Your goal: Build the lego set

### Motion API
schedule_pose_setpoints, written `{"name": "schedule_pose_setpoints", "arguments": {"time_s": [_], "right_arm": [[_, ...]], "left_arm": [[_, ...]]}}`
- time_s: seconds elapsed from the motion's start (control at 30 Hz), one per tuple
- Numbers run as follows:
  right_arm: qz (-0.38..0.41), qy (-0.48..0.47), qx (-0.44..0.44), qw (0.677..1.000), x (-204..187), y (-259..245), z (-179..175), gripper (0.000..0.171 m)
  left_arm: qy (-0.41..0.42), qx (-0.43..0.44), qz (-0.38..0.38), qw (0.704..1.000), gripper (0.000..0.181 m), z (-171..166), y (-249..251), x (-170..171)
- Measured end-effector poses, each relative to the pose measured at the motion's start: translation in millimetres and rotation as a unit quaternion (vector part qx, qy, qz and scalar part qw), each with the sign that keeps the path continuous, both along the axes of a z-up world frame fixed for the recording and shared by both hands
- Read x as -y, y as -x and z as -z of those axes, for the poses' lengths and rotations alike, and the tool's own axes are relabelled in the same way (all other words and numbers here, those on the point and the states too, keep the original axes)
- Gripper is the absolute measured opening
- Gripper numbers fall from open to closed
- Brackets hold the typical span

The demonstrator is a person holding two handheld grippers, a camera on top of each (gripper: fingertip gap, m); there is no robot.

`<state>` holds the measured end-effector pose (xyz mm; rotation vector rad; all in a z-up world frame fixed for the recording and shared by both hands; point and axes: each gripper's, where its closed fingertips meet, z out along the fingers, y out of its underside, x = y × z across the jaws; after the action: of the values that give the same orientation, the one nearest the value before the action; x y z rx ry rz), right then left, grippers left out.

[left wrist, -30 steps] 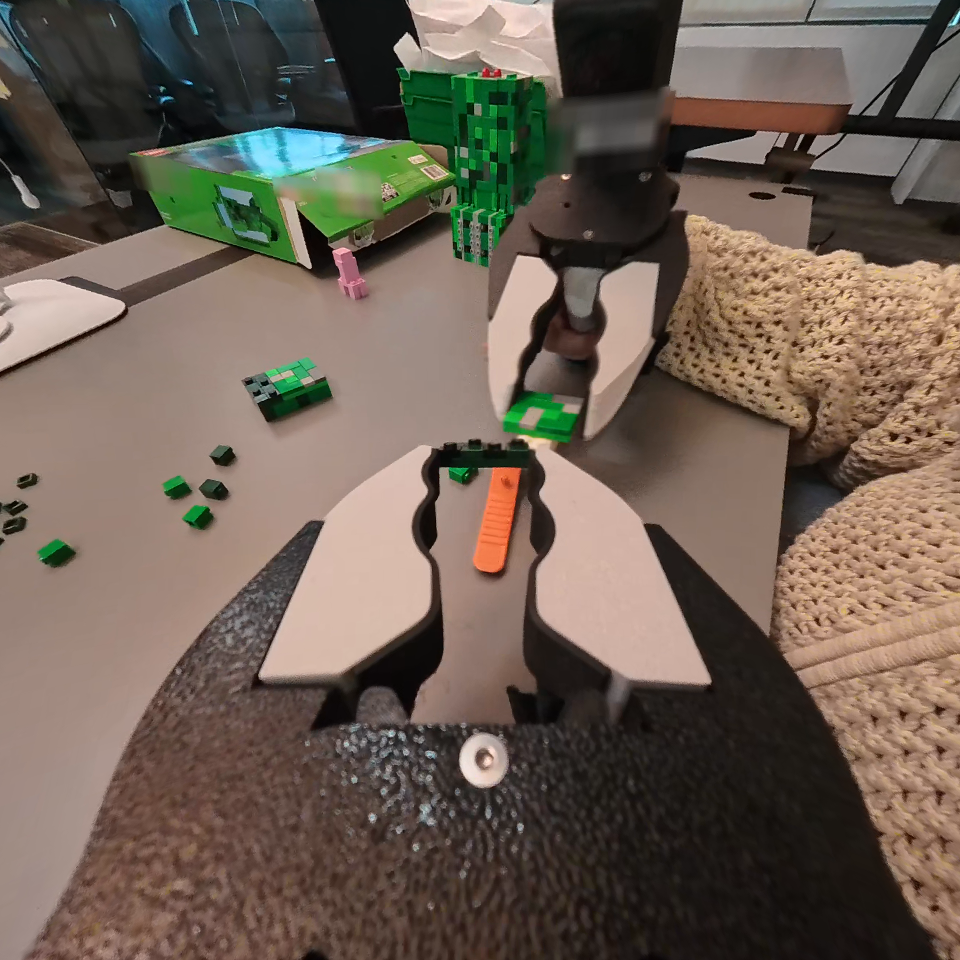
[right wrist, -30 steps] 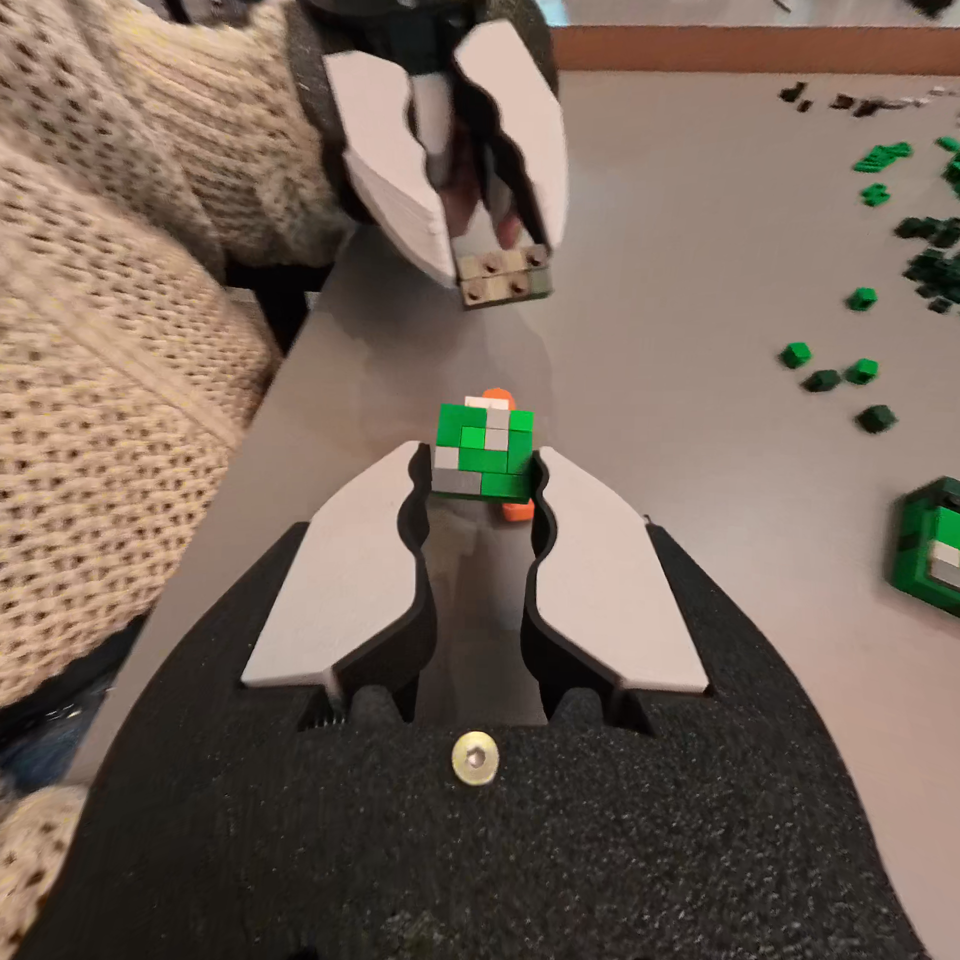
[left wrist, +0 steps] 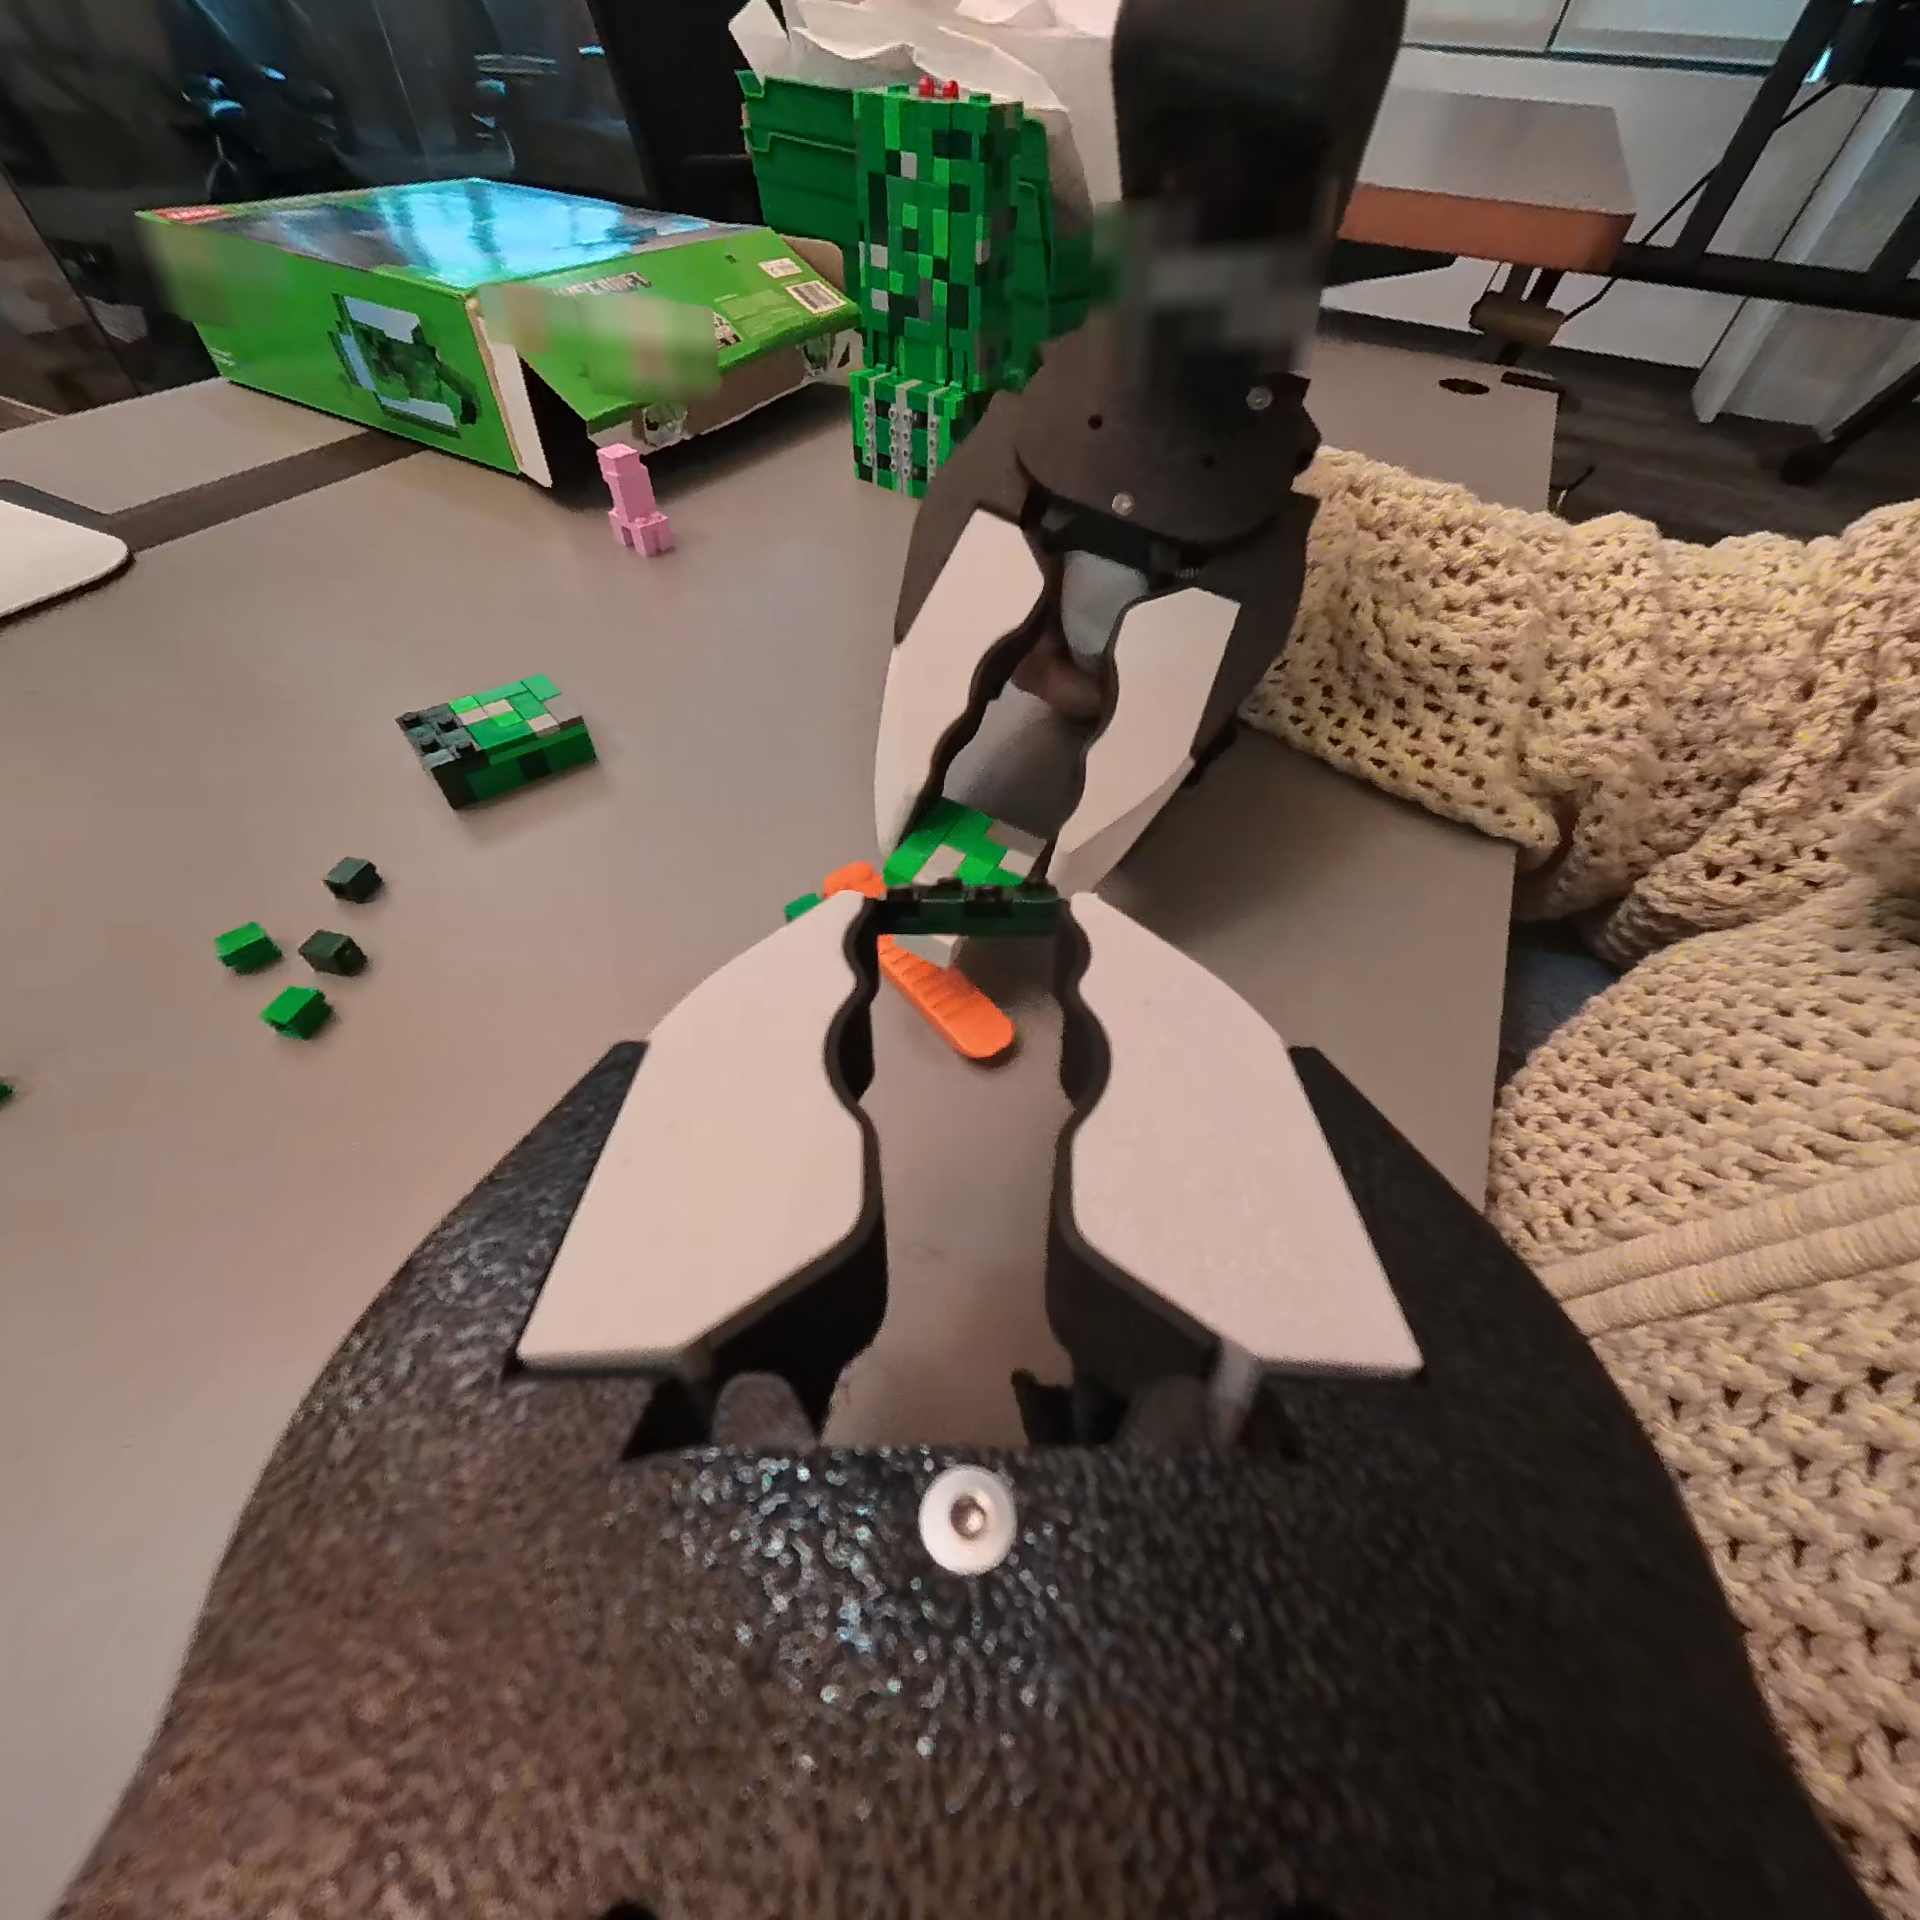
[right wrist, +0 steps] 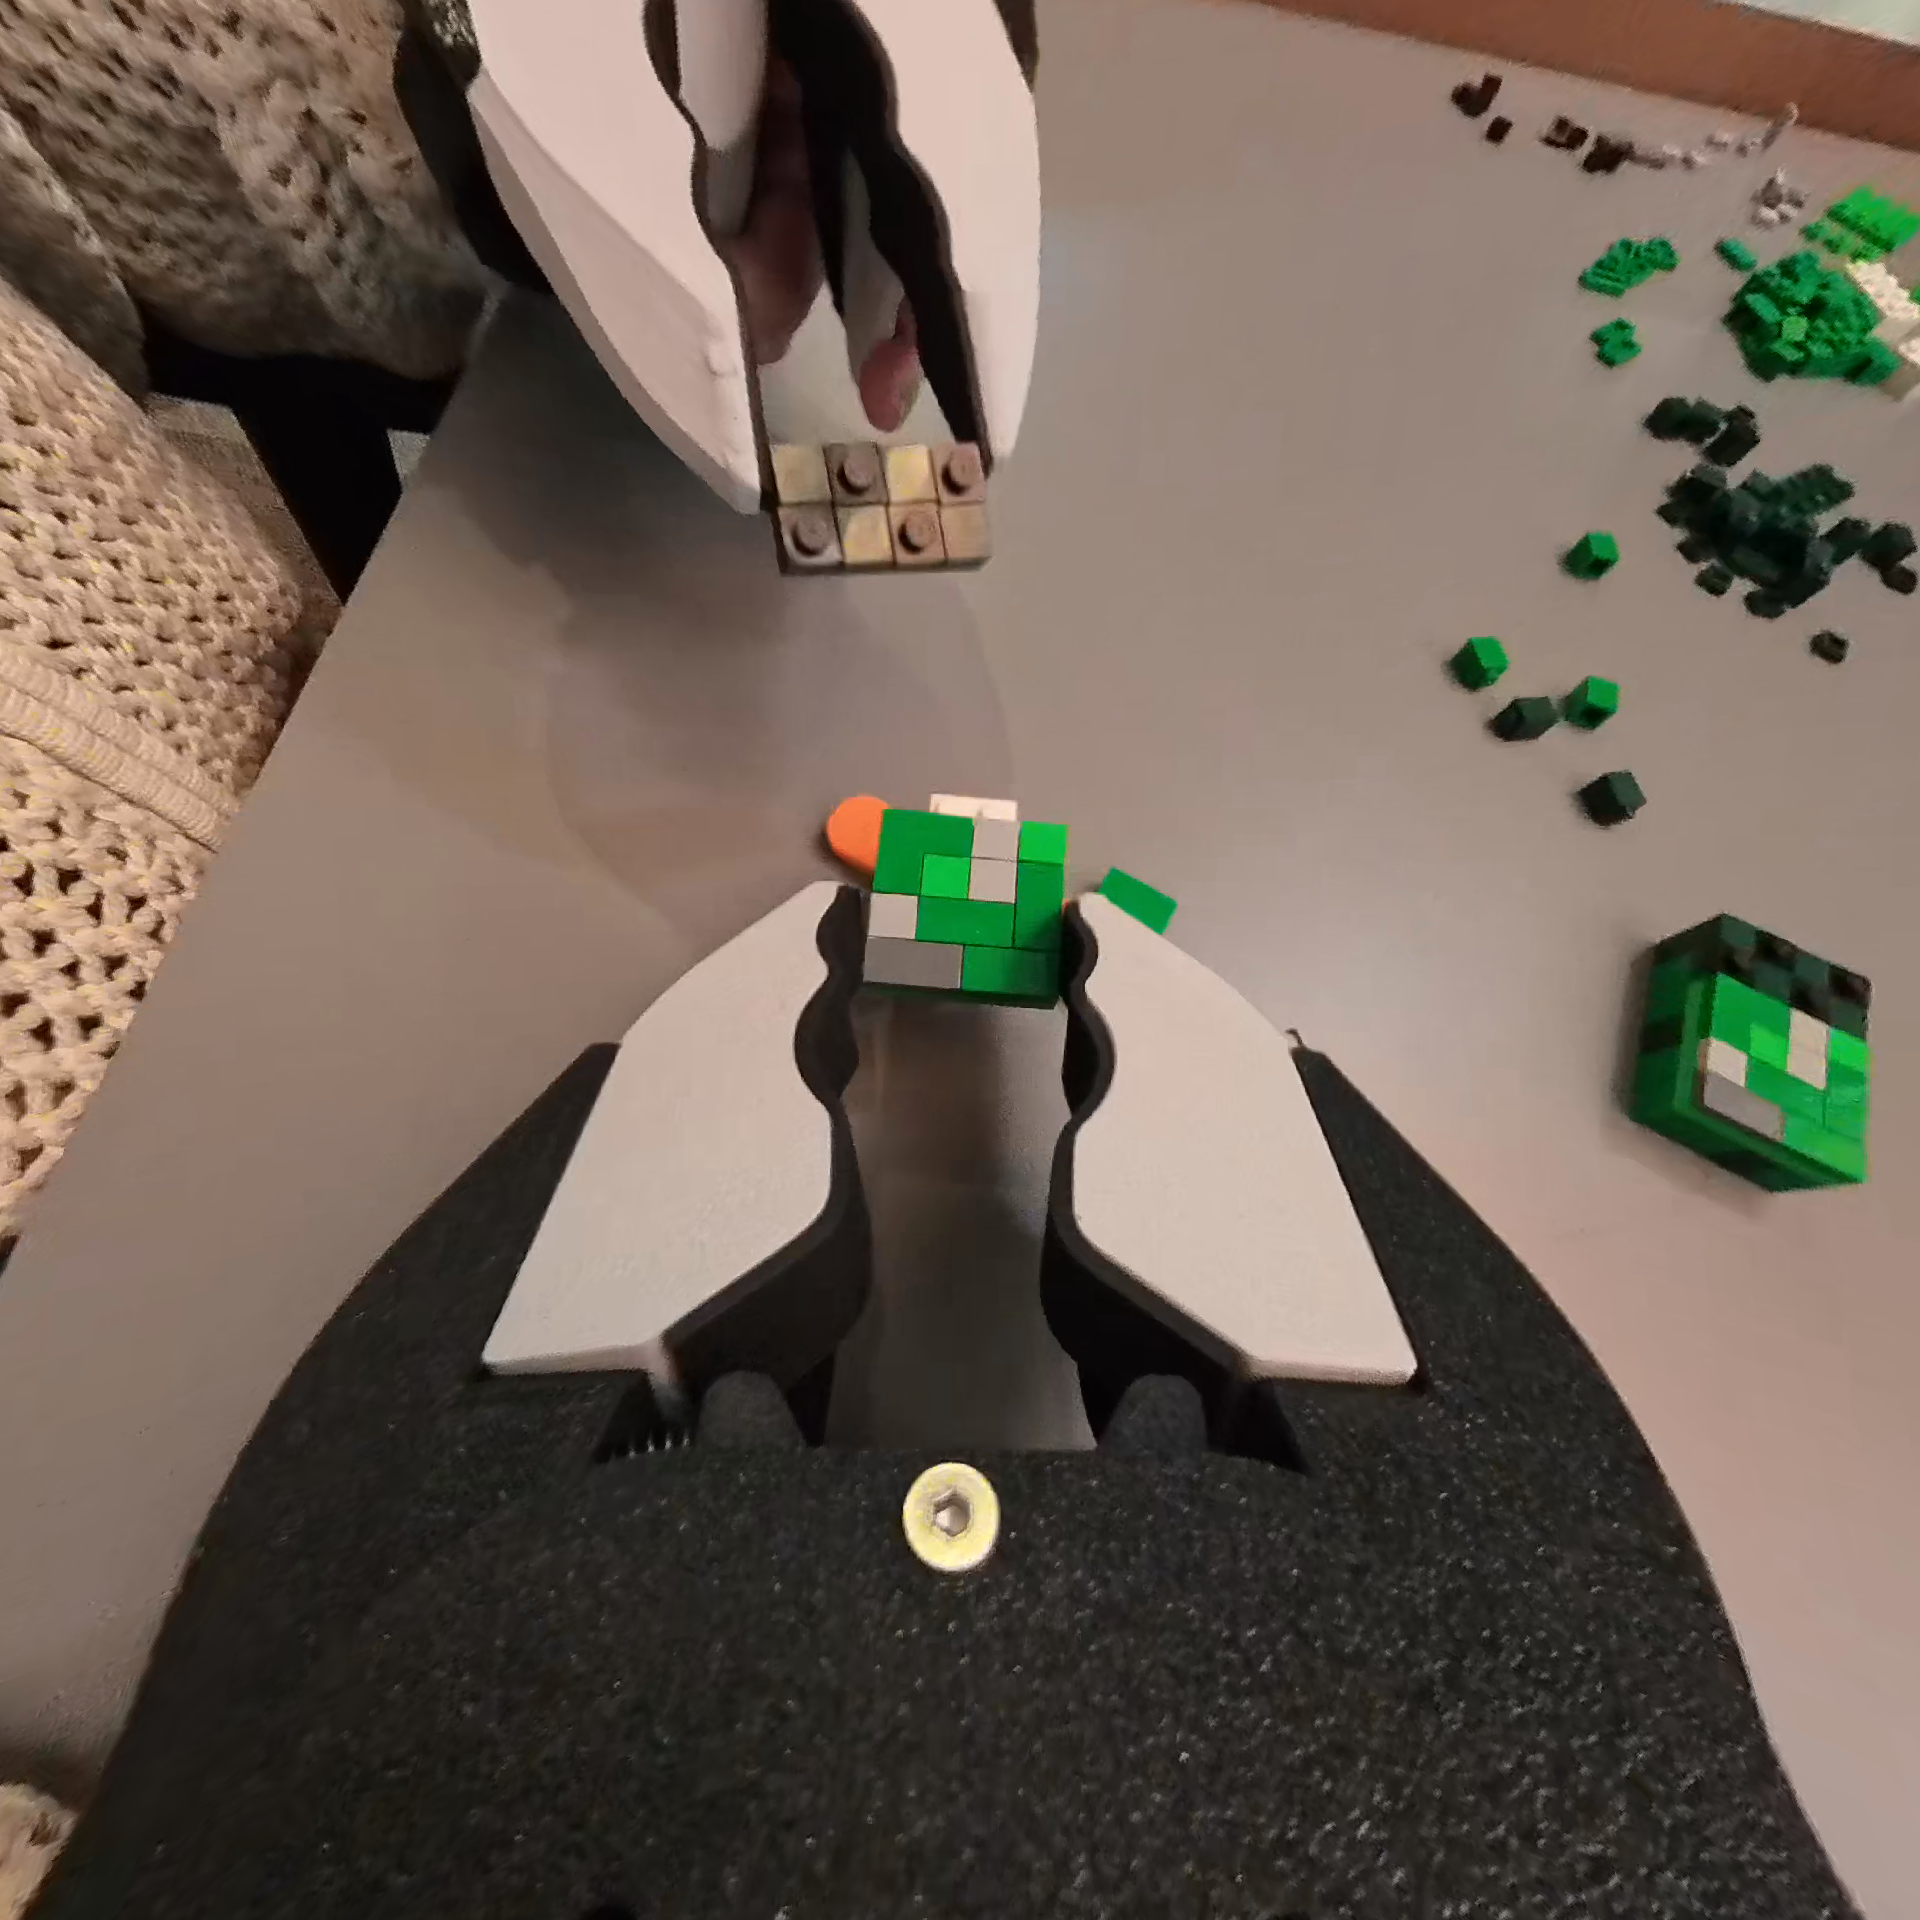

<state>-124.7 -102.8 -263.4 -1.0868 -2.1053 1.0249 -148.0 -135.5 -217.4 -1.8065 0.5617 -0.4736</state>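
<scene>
My left gripper (left wrist: 966, 914) is shut on a dark green studded plate (left wrist: 968, 906) and holds it above the grey table (left wrist: 312, 1195). My right gripper (right wrist: 966, 925) is shut on a small block tiled in green and grey (right wrist: 966, 914). In the left wrist view the right gripper (left wrist: 971, 852) points down, with its block (left wrist: 961, 844) just behind the plate. In the right wrist view the left gripper (right wrist: 881, 488) hangs ahead, and its plate (right wrist: 881, 506) turns its studs towards the camera. An orange brick separator (left wrist: 940, 997) lies on the table under both pieces.
A second green block assembly (left wrist: 499, 743) and loose green bricks (left wrist: 301, 956) lie to the left, with brick piles (right wrist: 1787, 520) beyond. A green box (left wrist: 468, 312), a tall green built figure (left wrist: 935, 260) and a pink figure (left wrist: 636, 499) stand at the back. A knit sleeve (left wrist: 1610, 727) covers the table's right edge. The left gripper's tips are roughly 7 cm from the right gripper's.
The two grippers have come closer together, so the plate and the tiled block now nearly meet. Each gripper still holds its piece.
</scene>
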Motion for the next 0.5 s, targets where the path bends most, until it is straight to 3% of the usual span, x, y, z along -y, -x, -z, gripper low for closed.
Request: {"name": "schedule_pose_setpoints", "arguments": {"time_s": [0.17,0.5], "right_arm": [[-0.013,0.013,-0.033,0.999,10,6,-10,0.036],[-0.011,-0.010,0.003,1.000,9,7,2,0.036]], "left_arm": [[-0.002,0.007,0.010,1.000,0.033,-2,-3,0],[-0.004,0.010,0.005,1.000,0.033,-3,0,-1]]}}
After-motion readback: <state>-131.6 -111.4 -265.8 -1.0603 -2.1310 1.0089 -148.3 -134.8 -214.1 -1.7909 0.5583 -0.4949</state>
